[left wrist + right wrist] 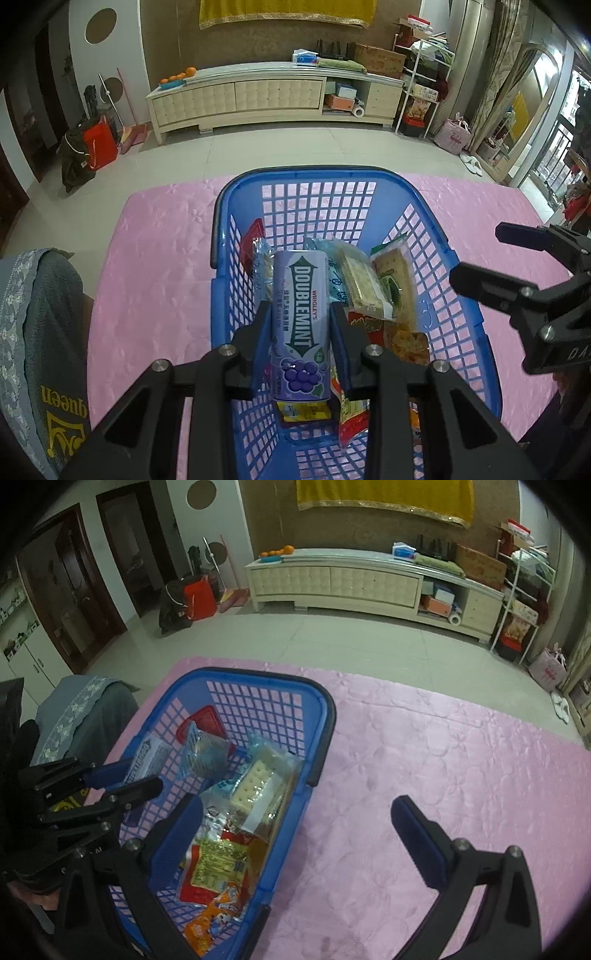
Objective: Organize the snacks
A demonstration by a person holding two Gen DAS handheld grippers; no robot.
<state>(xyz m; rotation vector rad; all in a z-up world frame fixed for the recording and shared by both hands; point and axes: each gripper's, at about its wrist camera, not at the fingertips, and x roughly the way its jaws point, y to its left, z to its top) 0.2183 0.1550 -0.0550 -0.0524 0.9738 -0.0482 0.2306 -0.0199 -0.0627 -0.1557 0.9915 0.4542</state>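
My left gripper is shut on a purple Doublemint gum tin and holds it over the blue plastic basket. The basket holds several snack packets, among them a cracker pack and a red pack. In the right wrist view the basket sits at the left on the pink cloth, with the cracker pack and an orange packet inside. The left gripper shows there holding the tin. My right gripper is open and empty, its left finger over the basket.
The pink cloth covers the table. A grey towel drapes over something at the left edge. My right gripper is seen at the right of the left wrist view. A long cabinet stands across the tiled floor.
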